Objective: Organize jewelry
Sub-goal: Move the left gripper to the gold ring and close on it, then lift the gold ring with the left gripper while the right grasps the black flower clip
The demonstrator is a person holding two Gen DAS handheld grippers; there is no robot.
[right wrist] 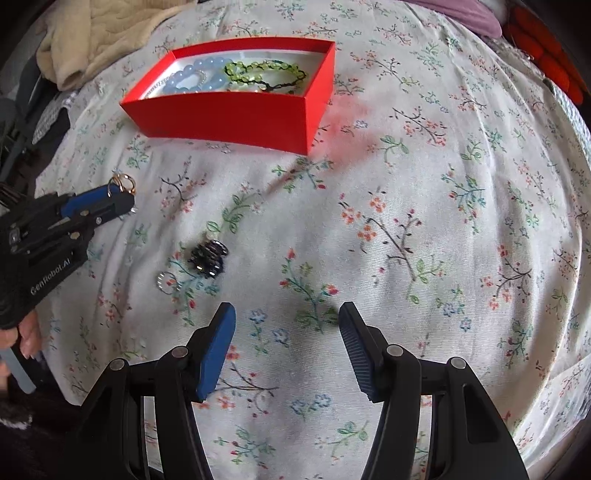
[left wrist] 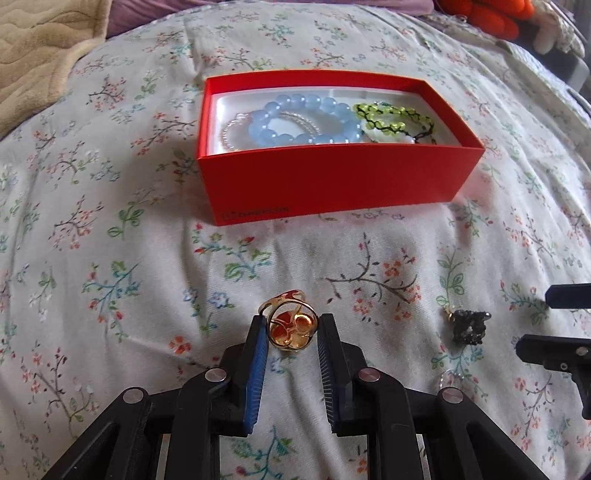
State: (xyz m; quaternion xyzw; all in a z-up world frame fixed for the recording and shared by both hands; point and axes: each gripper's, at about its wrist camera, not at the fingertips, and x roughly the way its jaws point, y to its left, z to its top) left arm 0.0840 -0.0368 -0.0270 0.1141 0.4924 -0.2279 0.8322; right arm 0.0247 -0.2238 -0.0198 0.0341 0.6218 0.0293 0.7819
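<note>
My left gripper point(left wrist: 291, 321) is shut on a gold ring point(left wrist: 290, 326) with orange stones, held just above the floral bedsheet; it also shows in the right wrist view point(right wrist: 123, 190). An open red box point(left wrist: 332, 177) lies ahead with a blue bead bracelet point(left wrist: 306, 118), a green bead bracelet point(left wrist: 395, 118) and a thin pale bead bracelet point(left wrist: 236, 127) inside. A black beaded piece point(right wrist: 207, 258) and a small silver ring point(right wrist: 166, 281) lie on the sheet. My right gripper point(right wrist: 286, 319) is open and empty, to the right of them.
A beige blanket point(right wrist: 96, 33) lies at the back left and an orange object point(left wrist: 495, 14) at the back right. The red box also shows in the right wrist view point(right wrist: 236, 118).
</note>
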